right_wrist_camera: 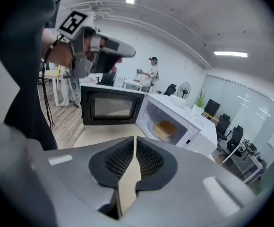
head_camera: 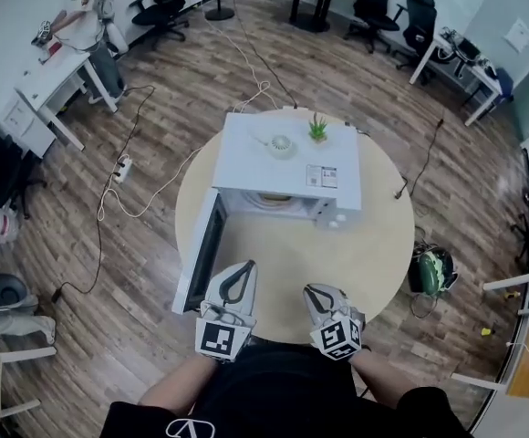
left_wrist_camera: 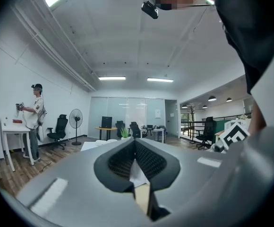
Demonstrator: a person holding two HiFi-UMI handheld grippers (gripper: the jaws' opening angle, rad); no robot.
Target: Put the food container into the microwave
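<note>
The white microwave (head_camera: 287, 162) stands on a round beige table (head_camera: 292, 263), its door (head_camera: 201, 249) swung open to the left. In the right gripper view a tan food container (right_wrist_camera: 165, 128) sits on the turntable inside the microwave's (right_wrist_camera: 175, 119) cavity. Both grippers hover over the table's near edge, close to my body and short of the microwave. My left gripper (head_camera: 240, 272) is shut, empty, in front of the open door. My right gripper (head_camera: 317, 292) is shut too, with nothing between its fingertips. The left gripper (right_wrist_camera: 99, 44) also shows raised in the right gripper view.
A small potted plant (head_camera: 317, 129) and a round white object (head_camera: 281, 144) sit on the microwave's top. Cables and a power strip (head_camera: 121, 167) lie on the wooden floor. A green bag (head_camera: 433, 270) rests by the table's right side. A person (head_camera: 77, 16) stands at a far desk.
</note>
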